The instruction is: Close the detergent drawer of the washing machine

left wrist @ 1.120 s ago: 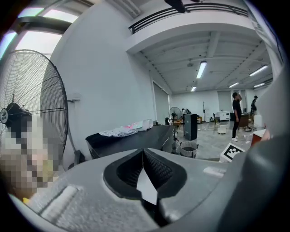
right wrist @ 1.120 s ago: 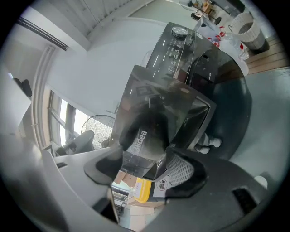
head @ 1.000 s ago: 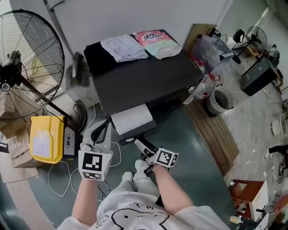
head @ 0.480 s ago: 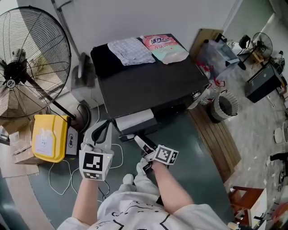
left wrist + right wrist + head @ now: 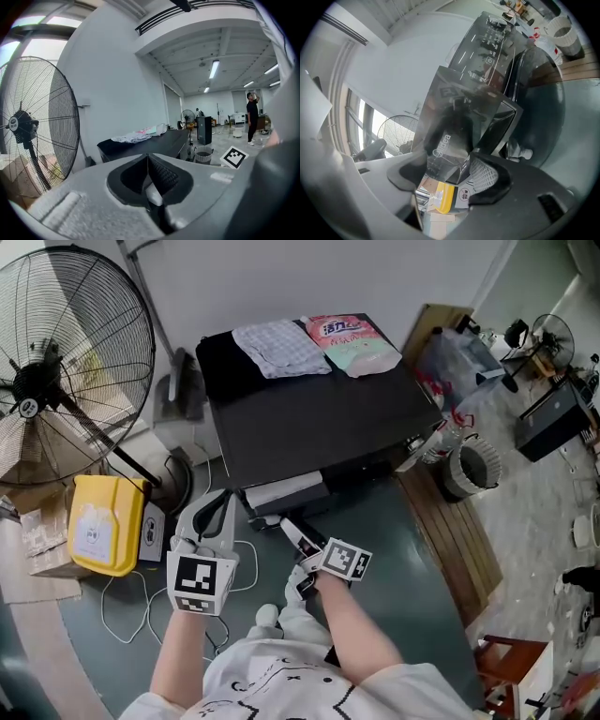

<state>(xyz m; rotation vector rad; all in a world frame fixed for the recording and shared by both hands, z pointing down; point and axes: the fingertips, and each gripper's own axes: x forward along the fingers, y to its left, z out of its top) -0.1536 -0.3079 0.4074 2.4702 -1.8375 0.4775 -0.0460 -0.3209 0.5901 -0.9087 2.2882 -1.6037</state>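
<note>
The black washing machine (image 5: 319, 427) stands ahead of me. Its detergent drawer (image 5: 279, 491) juts a short way out of the front left, with a strip of white interior showing. My right gripper (image 5: 285, 524) is at the drawer's dark front. In the right gripper view the glossy front panel (image 5: 454, 117) fills the space ahead, and its lower corner sits in the gap of the right gripper (image 5: 447, 173), whose jaws stand apart. My left gripper (image 5: 217, 507) hangs left of the drawer and touches nothing. The left gripper (image 5: 148, 161) has its pads pressed together.
A large floor fan (image 5: 56, 381) and a yellow container (image 5: 101, 526) stand to the left. A checked cloth (image 5: 279, 346) and a pink detergent bag (image 5: 352, 343) lie on the machine. To the right are a white basket (image 5: 466, 465) and wooden boards (image 5: 441, 521). Cables (image 5: 131, 615) trail across the floor.
The drawer has slid into the machine, so less of its white interior shows. My right gripper has followed it forward. The left gripper has barely moved.
</note>
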